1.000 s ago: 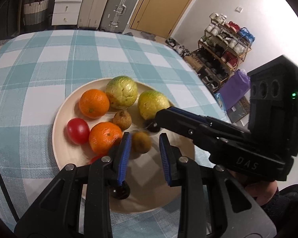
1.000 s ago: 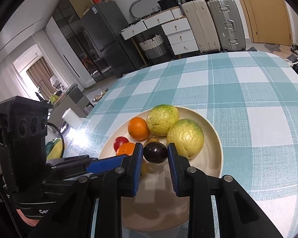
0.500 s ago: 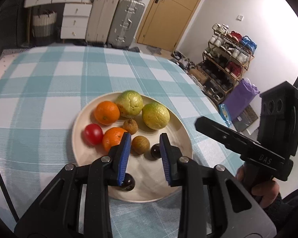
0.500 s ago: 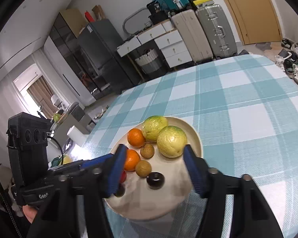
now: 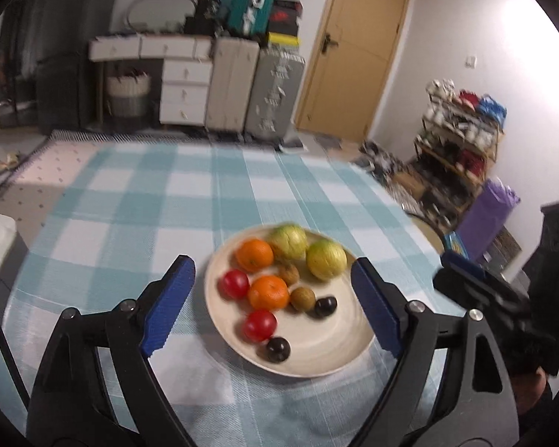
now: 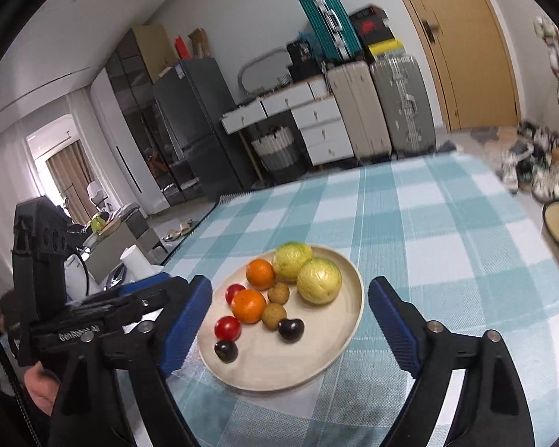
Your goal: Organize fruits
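Both grippers are now pulled back from the plate (image 5: 316,367). The left gripper (image 5: 274,303) and right gripper (image 6: 289,320) are opening their jaws wide, nothing between them, where earlier the right gripper clamped a dark plum (image 6: 290,329). That plum is lying on the plate at 5 o'clock, the second plum (image 6: 226,351) at 7, green-yellow fruits (image 6: 318,280) at 12.

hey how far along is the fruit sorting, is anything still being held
All the fruit visible lies on the round plate: two green-yellow citrus, two oranges, two tomatoes, two brown fruits, two dark plums. Nothing is in hand: the left gripper and right gripper are opening, empty. Nothing visible remains off the plate.
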`<state>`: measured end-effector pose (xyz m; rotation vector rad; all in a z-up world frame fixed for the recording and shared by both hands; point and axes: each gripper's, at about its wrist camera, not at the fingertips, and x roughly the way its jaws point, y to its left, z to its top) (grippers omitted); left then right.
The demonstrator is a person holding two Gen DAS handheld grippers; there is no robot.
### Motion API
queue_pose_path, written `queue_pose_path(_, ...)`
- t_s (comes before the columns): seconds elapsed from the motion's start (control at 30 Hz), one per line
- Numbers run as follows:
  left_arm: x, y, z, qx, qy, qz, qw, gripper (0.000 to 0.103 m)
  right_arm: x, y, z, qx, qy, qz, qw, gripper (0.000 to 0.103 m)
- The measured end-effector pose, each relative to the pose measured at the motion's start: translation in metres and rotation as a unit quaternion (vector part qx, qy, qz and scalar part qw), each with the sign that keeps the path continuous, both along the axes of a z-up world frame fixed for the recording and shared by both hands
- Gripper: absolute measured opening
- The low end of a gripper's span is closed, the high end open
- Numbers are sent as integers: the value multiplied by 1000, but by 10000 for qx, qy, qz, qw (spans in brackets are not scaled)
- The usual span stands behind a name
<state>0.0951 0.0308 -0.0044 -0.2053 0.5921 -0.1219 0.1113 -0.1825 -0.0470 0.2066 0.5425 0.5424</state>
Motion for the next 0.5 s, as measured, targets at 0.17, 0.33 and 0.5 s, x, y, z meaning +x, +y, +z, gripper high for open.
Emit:
queue_pose_path(0.17,-21,4,18,320,-359,491,9976,103,-21,6,12,-94,-432,30,9990,98)
queue_pose_path(0.33,-49,0,35,709,-978,702,9902,103,-38,9,21,-69,-701,30,9975,102)
queue_pose_path(0.5,-68,-1,42,829,-1202,784,9862,103,-58,14,32,-267,-1264,-222,9914,103)
